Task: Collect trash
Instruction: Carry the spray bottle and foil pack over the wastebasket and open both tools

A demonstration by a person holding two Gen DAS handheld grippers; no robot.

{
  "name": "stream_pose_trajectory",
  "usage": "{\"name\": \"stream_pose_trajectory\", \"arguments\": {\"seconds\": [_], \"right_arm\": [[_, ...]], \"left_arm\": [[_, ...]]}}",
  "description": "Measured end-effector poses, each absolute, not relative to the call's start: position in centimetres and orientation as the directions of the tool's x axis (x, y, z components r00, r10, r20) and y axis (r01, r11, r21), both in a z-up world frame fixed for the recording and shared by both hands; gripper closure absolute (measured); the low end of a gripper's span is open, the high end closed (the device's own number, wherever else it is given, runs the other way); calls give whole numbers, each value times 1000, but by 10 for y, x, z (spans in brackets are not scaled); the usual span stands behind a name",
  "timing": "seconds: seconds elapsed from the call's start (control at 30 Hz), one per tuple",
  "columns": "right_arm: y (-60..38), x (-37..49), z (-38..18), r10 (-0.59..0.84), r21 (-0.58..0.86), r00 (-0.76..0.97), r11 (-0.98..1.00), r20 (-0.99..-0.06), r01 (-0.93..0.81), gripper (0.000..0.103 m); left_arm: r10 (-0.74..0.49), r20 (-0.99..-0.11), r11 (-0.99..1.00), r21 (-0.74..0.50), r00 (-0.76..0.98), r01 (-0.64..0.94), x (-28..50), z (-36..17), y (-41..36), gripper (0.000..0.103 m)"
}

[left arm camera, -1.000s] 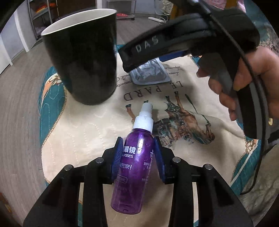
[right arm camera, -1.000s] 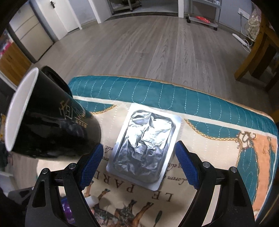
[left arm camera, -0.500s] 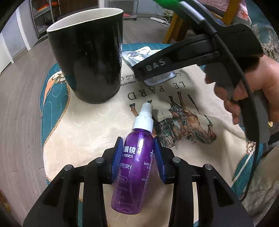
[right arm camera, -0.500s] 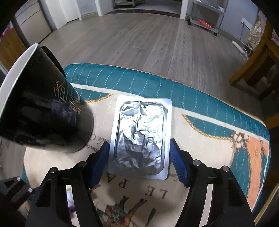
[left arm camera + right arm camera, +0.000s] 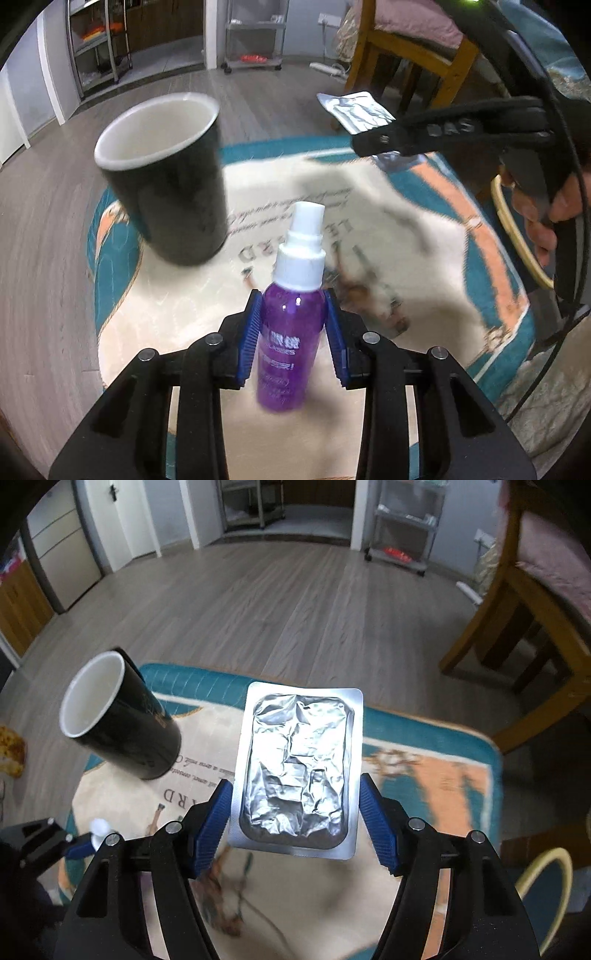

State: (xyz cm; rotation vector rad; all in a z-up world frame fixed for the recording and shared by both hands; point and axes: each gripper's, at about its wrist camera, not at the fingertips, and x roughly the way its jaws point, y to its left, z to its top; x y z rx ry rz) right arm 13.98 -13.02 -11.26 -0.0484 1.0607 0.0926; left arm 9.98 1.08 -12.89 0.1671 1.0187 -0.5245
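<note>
Now both hands are in the lifting step: the left gripper (image 5: 293,341) has its jaws clamped on the purple plastic spray bottle (image 5: 290,334), and the right gripper (image 5: 295,821), whose jaws have just been closing, pinches the crinkled silver foil blister pack (image 5: 297,771) clear of the cloth-covered bench (image 5: 424,771) near its far edge, so next each piece needs carrying to a bin, perhaps the black paper cup (image 5: 118,716).

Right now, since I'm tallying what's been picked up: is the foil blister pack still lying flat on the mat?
No: the foil blister pack is lifted clear of the mat, clamped between the right gripper's blue pads.

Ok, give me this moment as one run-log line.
left tongs: shut on purple spray bottle | right tongs: shut on foil pack, clear of mat | black cup: upright on mat
</note>
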Motion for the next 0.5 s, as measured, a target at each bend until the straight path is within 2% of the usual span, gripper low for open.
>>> {"name": "stream_pose_trajectory", "arguments": {"seconds": [0.5], "right_arm": [[-266,41,-15,-14,53,629,995,-777,89,34]], "left_arm": [[-443,-780,786,-102,442,609,81,-76,-77,71]]}}
